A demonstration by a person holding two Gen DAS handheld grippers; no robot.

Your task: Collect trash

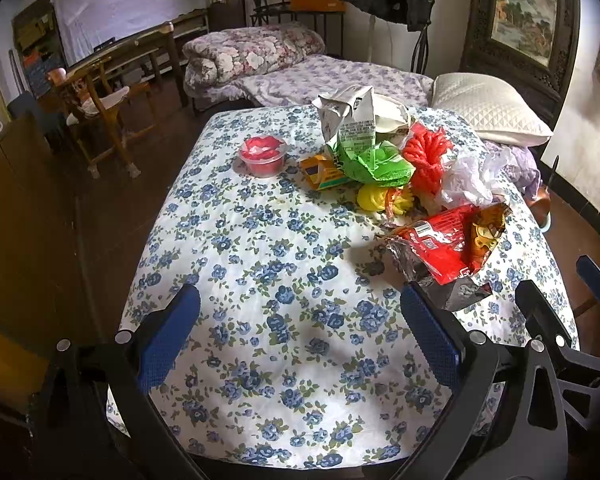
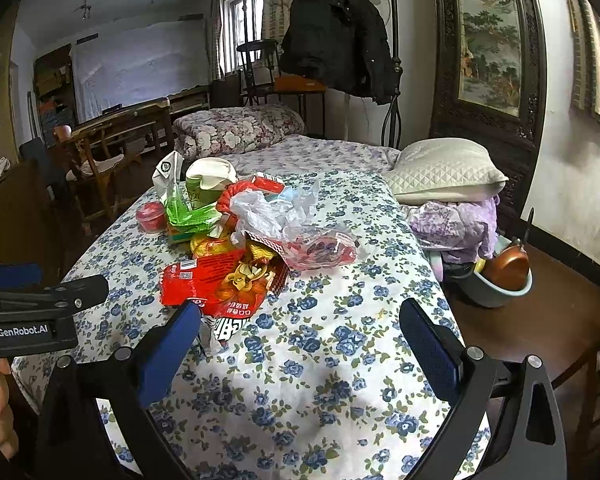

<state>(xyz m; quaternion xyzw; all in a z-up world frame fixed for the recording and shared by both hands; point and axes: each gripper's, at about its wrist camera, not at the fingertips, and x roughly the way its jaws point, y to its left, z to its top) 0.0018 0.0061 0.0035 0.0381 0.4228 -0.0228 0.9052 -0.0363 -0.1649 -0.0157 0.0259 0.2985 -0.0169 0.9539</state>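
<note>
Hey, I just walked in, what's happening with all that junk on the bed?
A person is holding two handheld grippers over a floral bedspread, set to collect trash. The left gripper and right gripper are both open and hold nothing. A heap of litter lies ahead: a red snack bag nearest, crumpled clear plastic, a green and white wrapper and a small red tub off to one side. Nothing has been picked up yet.

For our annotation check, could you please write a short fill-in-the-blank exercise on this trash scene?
1. The jaws of the left gripper and the right gripper stand ____.
2. The small round tub beside the pile is coloured ____.
3. The trash lies on a floral-patterned ____.
4. The wrapper nearest the grippers, the snack bag, is mainly ____.

Missing words: open; red; bedspread; red
</note>
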